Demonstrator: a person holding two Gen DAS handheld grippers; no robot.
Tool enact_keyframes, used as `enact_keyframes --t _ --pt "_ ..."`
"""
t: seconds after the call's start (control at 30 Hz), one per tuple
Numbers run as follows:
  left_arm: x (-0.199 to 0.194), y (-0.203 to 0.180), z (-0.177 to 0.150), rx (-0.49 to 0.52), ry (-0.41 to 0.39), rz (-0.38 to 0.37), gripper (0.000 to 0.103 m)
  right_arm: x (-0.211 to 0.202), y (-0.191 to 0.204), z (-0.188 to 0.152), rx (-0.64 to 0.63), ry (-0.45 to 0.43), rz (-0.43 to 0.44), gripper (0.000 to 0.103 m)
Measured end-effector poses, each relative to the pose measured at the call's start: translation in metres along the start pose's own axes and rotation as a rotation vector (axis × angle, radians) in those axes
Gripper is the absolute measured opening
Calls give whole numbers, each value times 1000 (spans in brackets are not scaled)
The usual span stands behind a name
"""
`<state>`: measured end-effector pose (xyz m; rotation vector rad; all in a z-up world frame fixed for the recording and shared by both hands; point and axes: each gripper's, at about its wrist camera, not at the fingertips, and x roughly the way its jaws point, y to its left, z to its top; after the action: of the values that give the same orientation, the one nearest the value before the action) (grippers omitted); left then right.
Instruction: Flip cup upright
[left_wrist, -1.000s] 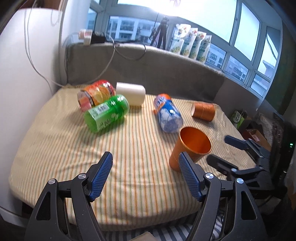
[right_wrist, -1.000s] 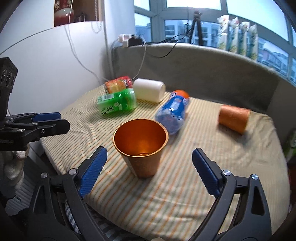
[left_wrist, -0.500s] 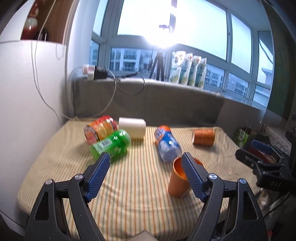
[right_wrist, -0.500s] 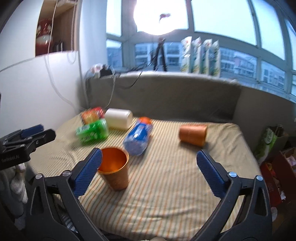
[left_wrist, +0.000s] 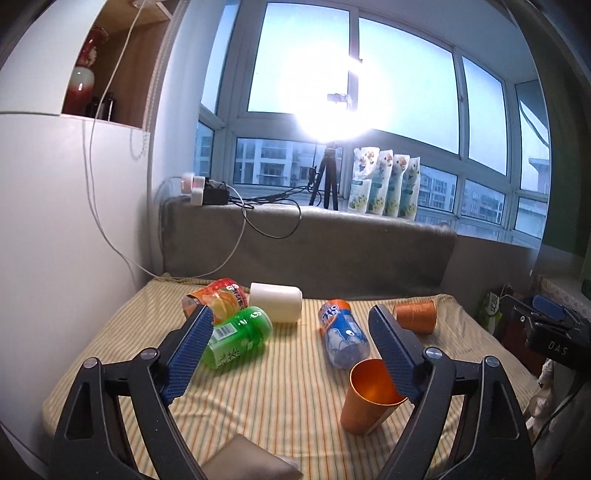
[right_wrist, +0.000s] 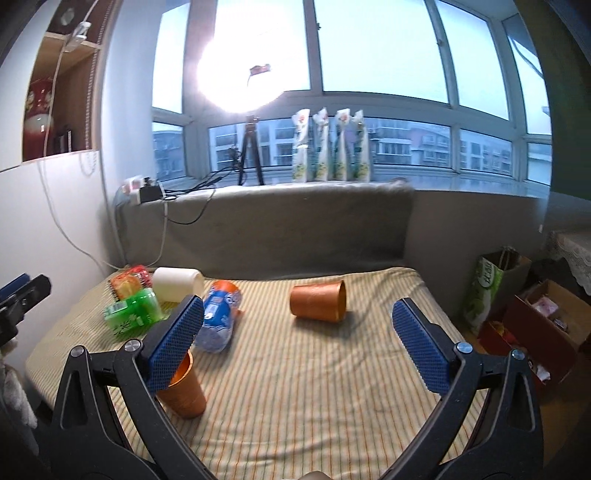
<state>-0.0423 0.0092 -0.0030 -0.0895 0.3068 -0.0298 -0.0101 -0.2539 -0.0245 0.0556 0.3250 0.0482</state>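
One tapered orange metallic cup stands mouth-up on the striped yellow tablecloth, just in front of the blue-labelled plastic bottle lying on its side. A second orange cup lies on its side well to the right of that bottle, long axis level, mouth pointing right. It looks light, stiff and smooth, likely to roll or slip; I'd pinch it across the wall near the middle. The left gripper and right gripper both hang with jaws wide apart, holding nothing.
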Motion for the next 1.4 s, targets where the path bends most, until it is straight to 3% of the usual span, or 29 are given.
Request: enact_keyframes --t 1.4 --pt "-3 -4 -4 29 6 16 87 -4 14 -2 -50 -12 4 103"
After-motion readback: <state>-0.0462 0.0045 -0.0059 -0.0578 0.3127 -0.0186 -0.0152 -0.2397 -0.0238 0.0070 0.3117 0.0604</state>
